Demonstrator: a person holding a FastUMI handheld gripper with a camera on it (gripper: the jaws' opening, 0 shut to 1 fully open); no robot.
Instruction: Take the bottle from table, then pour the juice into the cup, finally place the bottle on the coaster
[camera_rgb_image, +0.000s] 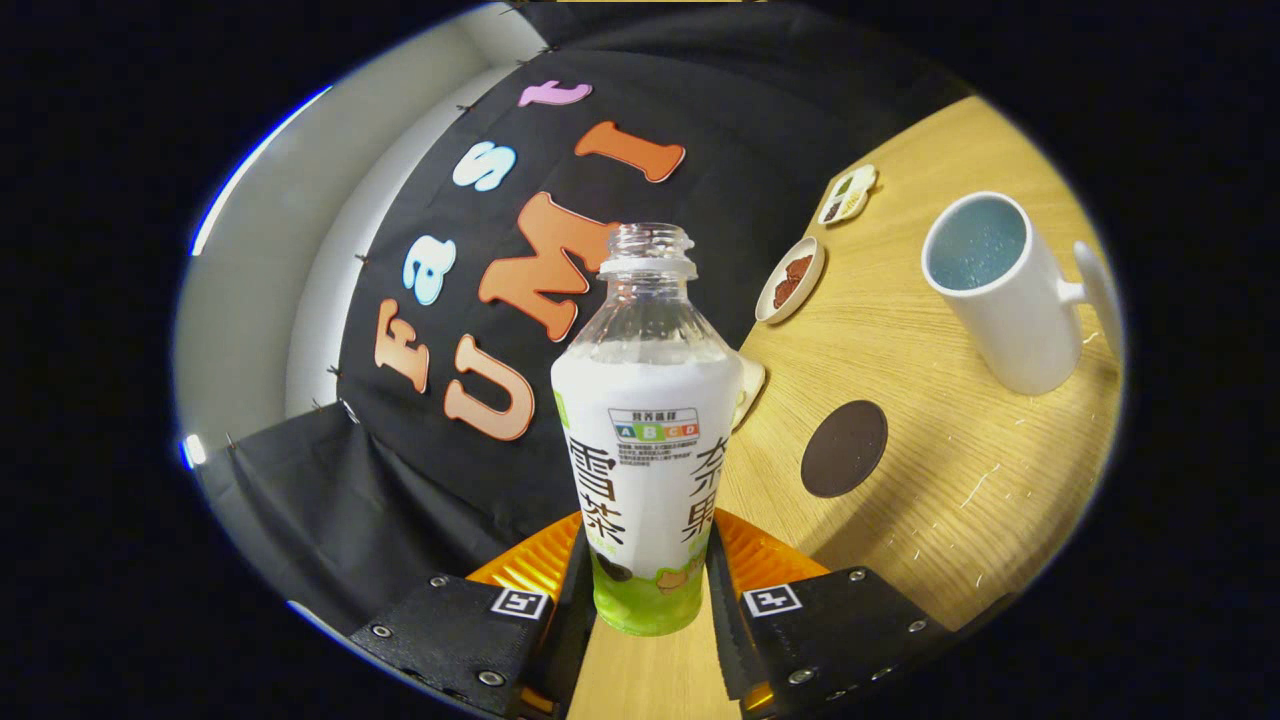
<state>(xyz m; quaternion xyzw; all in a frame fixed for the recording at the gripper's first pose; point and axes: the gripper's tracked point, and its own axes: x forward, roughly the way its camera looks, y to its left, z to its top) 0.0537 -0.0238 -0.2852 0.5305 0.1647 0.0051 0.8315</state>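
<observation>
Clear ribbed bottle (647, 430) between tongs (648, 585)

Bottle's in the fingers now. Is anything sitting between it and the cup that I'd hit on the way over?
Nothing visible blocks it. The hand-held gripper is shut on the bottle. Between it and the white cup lies bare table; the flat dark coaster sits nearer and lower, and two small dishes stand off toward the wall.
</observation>
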